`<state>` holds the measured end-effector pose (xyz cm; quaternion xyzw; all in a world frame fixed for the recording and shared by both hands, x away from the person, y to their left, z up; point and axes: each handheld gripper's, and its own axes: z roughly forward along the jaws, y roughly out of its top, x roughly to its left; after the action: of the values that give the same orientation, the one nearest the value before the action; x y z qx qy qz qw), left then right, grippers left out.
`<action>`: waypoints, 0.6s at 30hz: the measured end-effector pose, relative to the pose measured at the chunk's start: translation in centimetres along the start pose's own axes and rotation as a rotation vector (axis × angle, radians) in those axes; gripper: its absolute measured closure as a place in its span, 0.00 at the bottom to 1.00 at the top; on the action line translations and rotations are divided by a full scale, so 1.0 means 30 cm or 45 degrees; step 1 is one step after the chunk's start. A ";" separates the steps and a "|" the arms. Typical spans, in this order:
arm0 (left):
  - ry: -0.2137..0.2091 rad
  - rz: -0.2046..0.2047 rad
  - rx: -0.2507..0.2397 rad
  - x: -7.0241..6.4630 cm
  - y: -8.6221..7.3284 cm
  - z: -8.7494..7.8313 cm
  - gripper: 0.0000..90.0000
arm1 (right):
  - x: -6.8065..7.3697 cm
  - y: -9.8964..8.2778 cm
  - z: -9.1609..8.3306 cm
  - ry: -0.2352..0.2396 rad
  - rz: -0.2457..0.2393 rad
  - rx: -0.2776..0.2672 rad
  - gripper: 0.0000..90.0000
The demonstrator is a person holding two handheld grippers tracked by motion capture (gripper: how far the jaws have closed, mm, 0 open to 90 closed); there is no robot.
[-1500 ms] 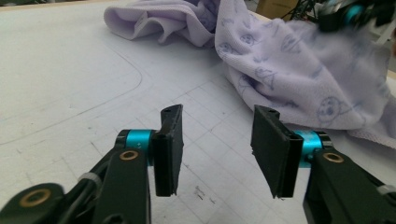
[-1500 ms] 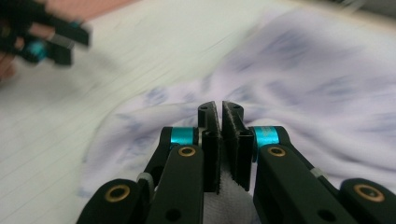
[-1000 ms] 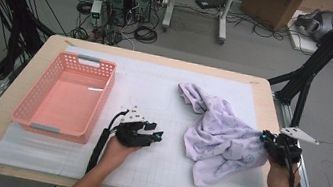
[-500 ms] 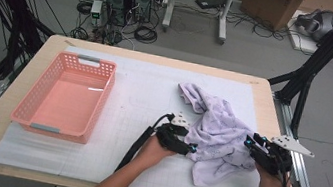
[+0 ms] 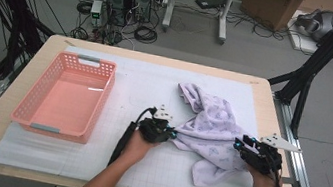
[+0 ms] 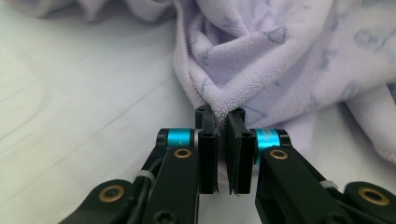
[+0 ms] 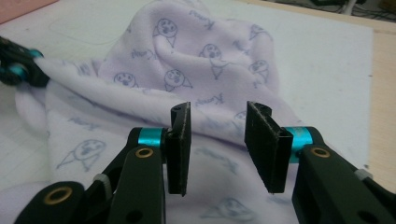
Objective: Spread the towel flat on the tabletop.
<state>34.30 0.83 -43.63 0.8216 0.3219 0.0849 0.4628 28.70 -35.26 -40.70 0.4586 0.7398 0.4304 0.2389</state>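
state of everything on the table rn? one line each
Towel: crumpled, flat on the mat, one edge pinched.
Left gripper: just closed, shut on the towel's edge.
Right gripper: jaws just opening, open over the towel, nothing gripped.
Basket: upright, empty.

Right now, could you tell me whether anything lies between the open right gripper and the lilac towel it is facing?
Nothing visible does. The right gripper has its jaws apart just above the lilac towel, with only bare cloth ahead of them. The left gripper already pinches a fold at the towel's other side.
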 end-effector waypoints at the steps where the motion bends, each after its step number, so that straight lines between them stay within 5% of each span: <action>1: 0.017 -0.019 -0.011 0.022 -0.012 -0.033 0.94 | 0.004 0.001 0.006 0.005 -0.009 0.003 0.67; 11: 0.200 -0.099 -0.165 0.135 -0.081 -0.296 0.94 | 0.050 0.014 0.056 0.086 -0.048 0.035 0.66; 13: 0.258 -0.076 -0.175 0.144 -0.083 -0.324 0.94 | 0.046 0.017 0.056 0.082 -0.034 0.023 0.66; 18: 0.270 -0.096 -0.169 0.135 -0.076 -0.317 0.92 | 0.020 0.038 0.055 0.053 0.024 -0.009 0.65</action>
<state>32.25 10.84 -40.83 0.7630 0.3931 0.1750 0.4823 30.19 -33.82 -40.53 0.4558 0.7388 0.4446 0.2209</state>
